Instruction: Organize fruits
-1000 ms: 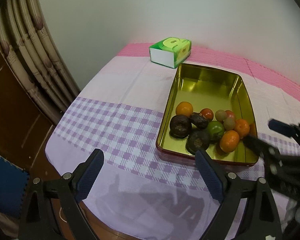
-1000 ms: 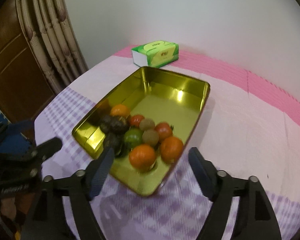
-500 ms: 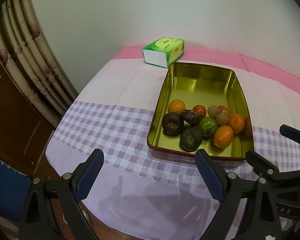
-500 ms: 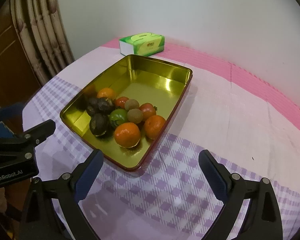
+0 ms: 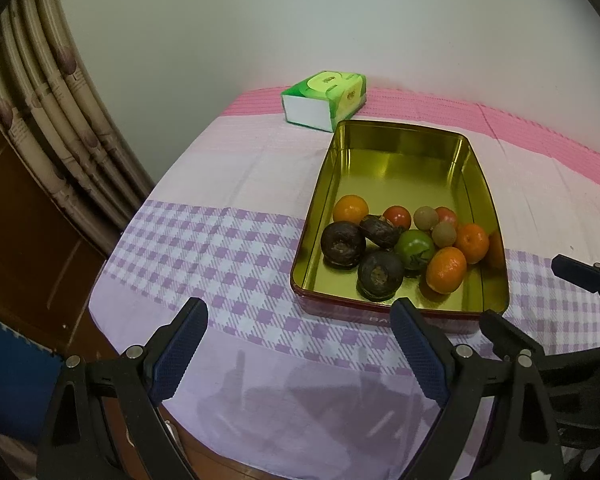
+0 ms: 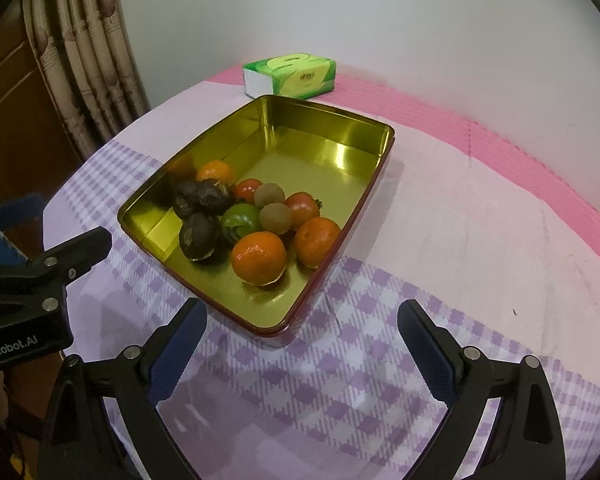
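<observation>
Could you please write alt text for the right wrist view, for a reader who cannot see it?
A gold tin tray on a purple-checked tablecloth holds a cluster of fruits: oranges, dark round ones, a green one. The open right gripper hovers empty in front of it. A green tissue box sits behind; the left gripper shows at left.

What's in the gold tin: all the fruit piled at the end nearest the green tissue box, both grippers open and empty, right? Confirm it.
Not quite. The fruit sits at the end of the gold tin nearest the grippers, away from the green tissue box; the right wrist view shows it. The left gripper and right gripper are open and empty.
</observation>
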{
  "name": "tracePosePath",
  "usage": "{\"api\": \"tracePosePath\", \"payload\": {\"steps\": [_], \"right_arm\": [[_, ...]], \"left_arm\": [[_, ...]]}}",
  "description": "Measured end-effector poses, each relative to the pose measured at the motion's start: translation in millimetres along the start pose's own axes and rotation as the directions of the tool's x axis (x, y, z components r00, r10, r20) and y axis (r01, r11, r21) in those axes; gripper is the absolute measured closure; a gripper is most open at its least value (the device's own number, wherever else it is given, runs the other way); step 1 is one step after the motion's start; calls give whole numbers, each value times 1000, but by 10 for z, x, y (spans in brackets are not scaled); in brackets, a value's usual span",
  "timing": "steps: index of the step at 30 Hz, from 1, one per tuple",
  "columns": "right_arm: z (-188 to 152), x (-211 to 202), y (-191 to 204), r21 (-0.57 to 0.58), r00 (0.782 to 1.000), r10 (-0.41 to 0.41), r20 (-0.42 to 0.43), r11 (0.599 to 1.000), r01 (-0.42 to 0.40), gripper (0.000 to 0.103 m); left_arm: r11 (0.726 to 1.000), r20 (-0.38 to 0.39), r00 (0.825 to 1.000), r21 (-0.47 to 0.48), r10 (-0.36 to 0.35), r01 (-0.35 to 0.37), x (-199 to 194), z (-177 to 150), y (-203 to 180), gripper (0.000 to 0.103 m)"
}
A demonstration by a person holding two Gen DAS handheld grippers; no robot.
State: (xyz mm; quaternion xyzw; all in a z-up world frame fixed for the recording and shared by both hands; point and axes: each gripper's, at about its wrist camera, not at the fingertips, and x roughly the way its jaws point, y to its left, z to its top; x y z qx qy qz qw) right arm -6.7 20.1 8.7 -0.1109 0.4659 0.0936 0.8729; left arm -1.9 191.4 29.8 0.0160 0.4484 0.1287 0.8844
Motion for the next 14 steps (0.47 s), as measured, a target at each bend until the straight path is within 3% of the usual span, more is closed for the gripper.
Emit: {"api": "tracePosePath", "payload": {"steps": [14], "right_arm": [[-33, 52, 11, 4, 1000, 12, -17, 1000, -11, 7]], "left_arm": [[1000, 1, 1000, 6, -19, 19, -9, 7, -26, 12]]}}
